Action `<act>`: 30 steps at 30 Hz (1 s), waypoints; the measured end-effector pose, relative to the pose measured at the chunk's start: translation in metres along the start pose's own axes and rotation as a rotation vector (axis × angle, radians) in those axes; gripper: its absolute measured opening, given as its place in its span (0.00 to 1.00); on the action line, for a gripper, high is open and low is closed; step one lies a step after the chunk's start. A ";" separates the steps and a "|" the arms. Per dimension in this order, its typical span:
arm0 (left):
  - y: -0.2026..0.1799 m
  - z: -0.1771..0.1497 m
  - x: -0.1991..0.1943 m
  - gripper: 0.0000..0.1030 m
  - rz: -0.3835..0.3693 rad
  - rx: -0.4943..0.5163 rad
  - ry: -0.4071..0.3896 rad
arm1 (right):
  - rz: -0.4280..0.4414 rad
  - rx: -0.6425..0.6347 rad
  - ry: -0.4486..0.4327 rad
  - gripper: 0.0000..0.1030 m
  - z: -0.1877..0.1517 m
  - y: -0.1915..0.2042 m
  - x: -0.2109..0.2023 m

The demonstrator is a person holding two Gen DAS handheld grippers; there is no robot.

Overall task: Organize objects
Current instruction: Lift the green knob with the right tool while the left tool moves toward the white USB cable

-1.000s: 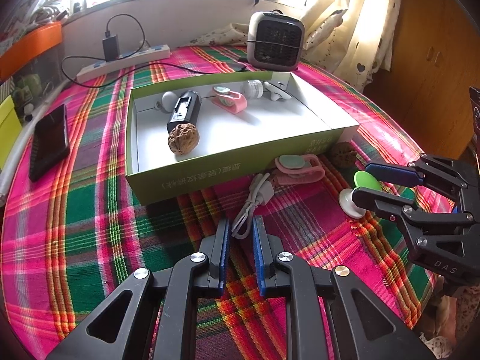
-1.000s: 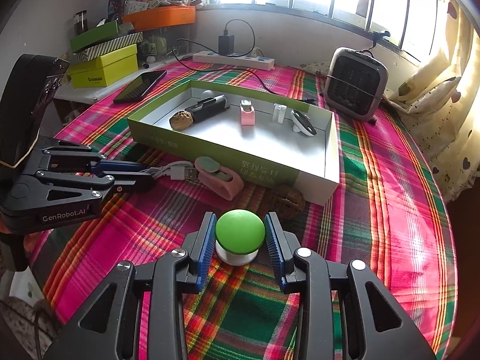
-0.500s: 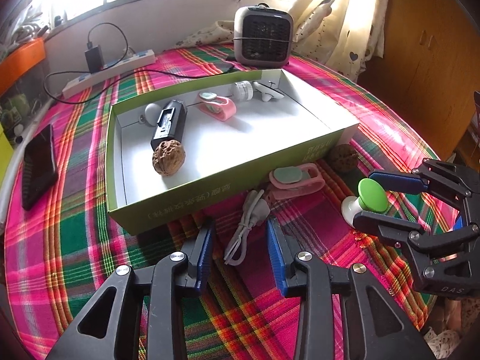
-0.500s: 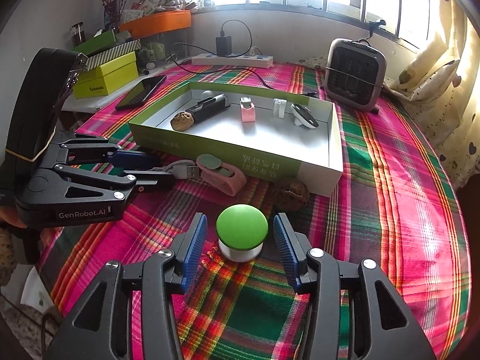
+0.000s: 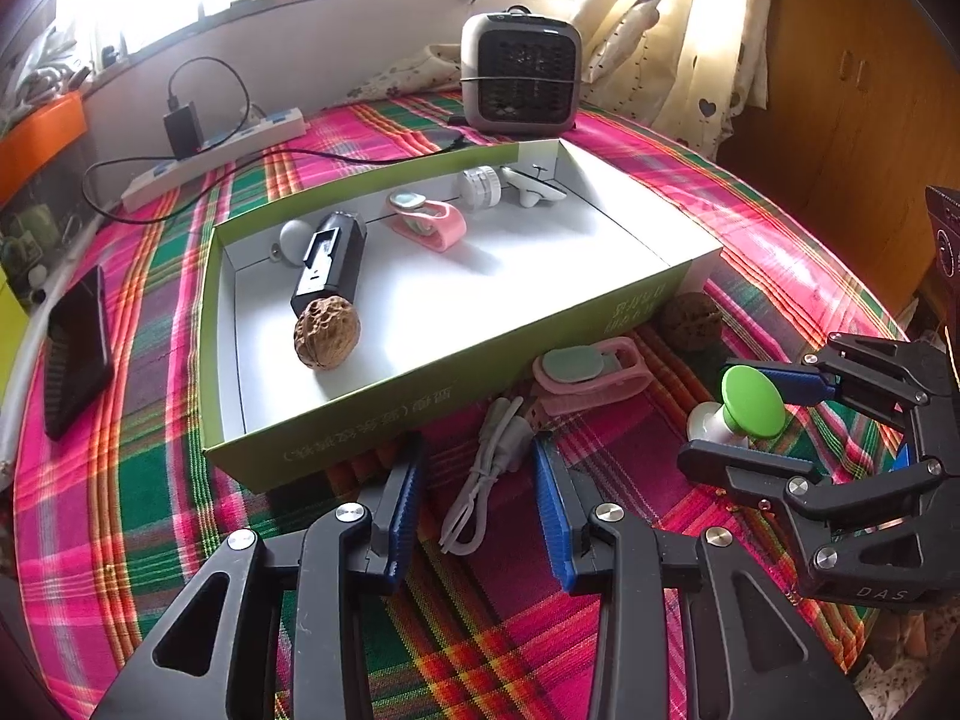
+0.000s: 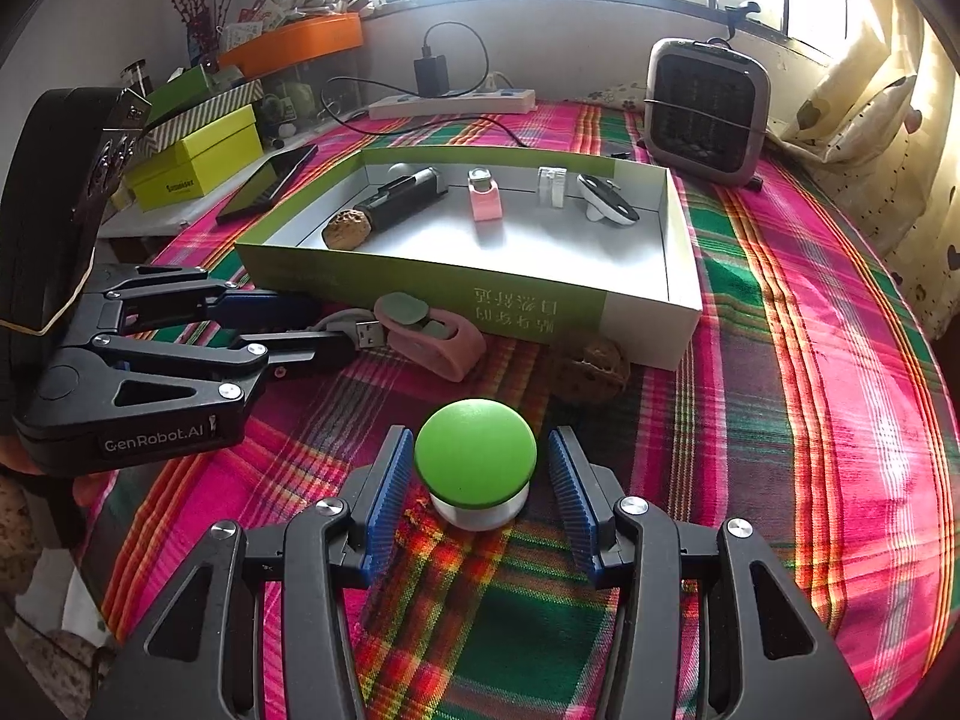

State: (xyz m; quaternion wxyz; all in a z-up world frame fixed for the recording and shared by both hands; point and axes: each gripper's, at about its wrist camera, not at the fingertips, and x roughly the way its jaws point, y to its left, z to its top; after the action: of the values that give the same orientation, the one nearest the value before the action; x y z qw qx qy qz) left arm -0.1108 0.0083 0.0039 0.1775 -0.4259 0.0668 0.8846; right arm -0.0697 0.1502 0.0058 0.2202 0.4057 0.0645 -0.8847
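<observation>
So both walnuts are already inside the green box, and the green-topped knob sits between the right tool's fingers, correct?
Only one walnut is inside the green box. The other walnut lies on the cloth outside it, as the right wrist view shows. The green-topped knob does sit between the right tool's fingers.

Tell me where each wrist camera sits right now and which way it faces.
Left wrist: behind the left gripper, angled down across the plaid table at the white cable between its open fingers; right gripper at right.
Right wrist: behind the right gripper, angled down at the green-capped knob between open fingers; left gripper at left.
Shared: green box, heater, pink clip.
</observation>
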 end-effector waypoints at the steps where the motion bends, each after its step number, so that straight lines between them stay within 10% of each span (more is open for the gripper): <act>1: -0.001 0.000 0.000 0.31 0.004 0.003 0.001 | -0.002 -0.001 0.000 0.46 0.000 0.000 0.000; 30: -0.006 -0.002 -0.001 0.16 0.002 0.005 -0.006 | -0.023 -0.023 -0.002 0.34 -0.002 0.004 -0.002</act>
State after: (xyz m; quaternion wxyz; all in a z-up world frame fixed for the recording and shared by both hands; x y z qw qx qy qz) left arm -0.1063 0.0132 0.0041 0.1777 -0.4228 0.0691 0.8859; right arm -0.0655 0.1481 0.0064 0.2148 0.4014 0.0792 -0.8868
